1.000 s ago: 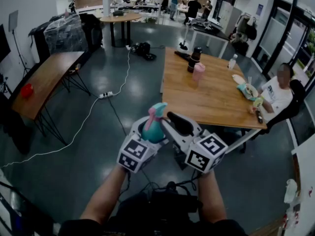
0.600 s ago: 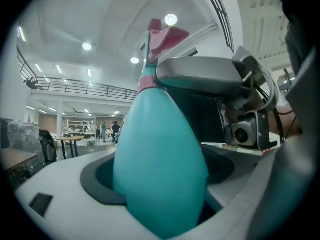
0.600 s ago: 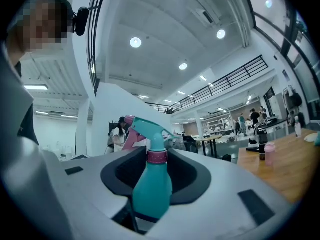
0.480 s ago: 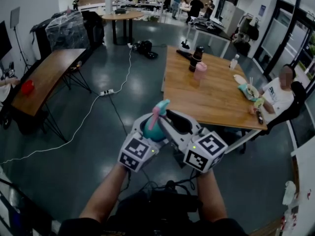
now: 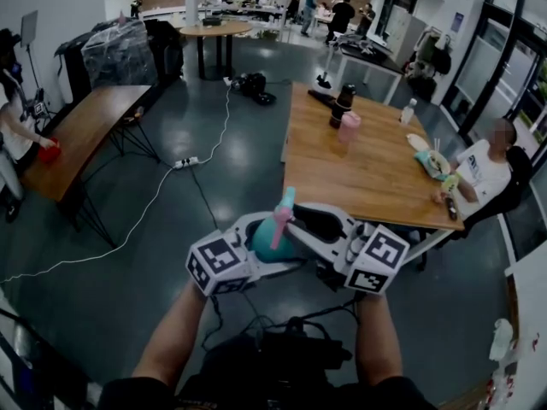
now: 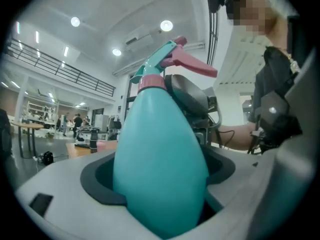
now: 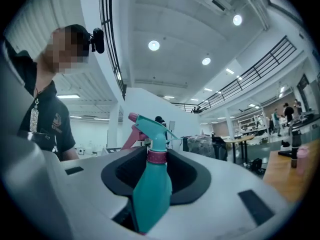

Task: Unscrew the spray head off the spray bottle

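Teal plastic catches the eye in the head view: the spray bottle (image 5: 267,244) is held up in mid-air before the person's chest, over open dark floor. The left gripper (image 5: 259,233) is clamped round its fat belly, and the right gripper (image 5: 299,220) comes in from 3 o'clock at the spray head (image 5: 282,213). A wooden table (image 5: 367,178) lies off at 2 o'clock, well apart, with a seated person (image 5: 480,165) at its far corner. A power strip (image 5: 185,164) sits on the floor at 10 o'clock, so there is ample room to twist. In the left gripper view the belly fills the jaws, pads pressed on both flanks, and the pink trigger (image 6: 192,64) points to 2 o'clock. In the right gripper view the jaws have just been closing and stand fairly wide. I judge the bottle's shoulder is pinched between them, with the pink collar (image 7: 156,156) just above. The bottle looks light, thin-walled and smooth, liable to dent or slip. The collar is the place to turn it, not the springy trigger.
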`<state>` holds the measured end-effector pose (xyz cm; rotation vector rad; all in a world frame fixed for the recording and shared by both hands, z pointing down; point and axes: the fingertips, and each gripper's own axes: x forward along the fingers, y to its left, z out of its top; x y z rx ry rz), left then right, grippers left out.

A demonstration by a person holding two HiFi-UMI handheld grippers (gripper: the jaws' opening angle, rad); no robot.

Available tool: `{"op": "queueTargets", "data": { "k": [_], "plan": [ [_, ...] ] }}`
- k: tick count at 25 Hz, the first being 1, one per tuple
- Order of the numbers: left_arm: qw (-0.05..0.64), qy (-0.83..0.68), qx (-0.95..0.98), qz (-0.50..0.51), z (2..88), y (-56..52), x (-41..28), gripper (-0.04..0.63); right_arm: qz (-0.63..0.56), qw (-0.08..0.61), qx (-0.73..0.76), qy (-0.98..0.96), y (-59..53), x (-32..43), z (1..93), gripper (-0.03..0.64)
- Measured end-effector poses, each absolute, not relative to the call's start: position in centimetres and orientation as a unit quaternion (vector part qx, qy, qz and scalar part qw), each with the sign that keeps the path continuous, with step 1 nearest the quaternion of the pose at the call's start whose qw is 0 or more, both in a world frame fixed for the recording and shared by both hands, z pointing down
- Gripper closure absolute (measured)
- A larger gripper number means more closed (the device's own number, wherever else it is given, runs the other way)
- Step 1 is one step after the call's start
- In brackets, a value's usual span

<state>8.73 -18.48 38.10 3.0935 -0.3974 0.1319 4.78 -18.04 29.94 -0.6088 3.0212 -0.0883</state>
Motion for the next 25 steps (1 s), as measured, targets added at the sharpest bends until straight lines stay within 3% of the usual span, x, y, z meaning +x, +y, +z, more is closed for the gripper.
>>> {"op": "queueTargets", "data": {
  "k": [9,19,25],
  "plan": [
    [0.015,-0.07,0.997,0.03,37.4,-16.9,8.8,0.156,-0.026,0.034,-0.138,0.989,-17.1,4.7,29.4,0.482],
    [-0.008,-0.295,0.955,0.026,37.7,-23.8,5.1,0.156,-0.005,0.056,-0.23,0.971,-18.5,5.6,27.8,0.483],
    [-0.022,-0.333,0.942,0.026,37.9,-24.6,4.6,0.156,0.019,0.009,-0.248,0.968,-18.0,3.4,28.7,0.483]
  ]
}}
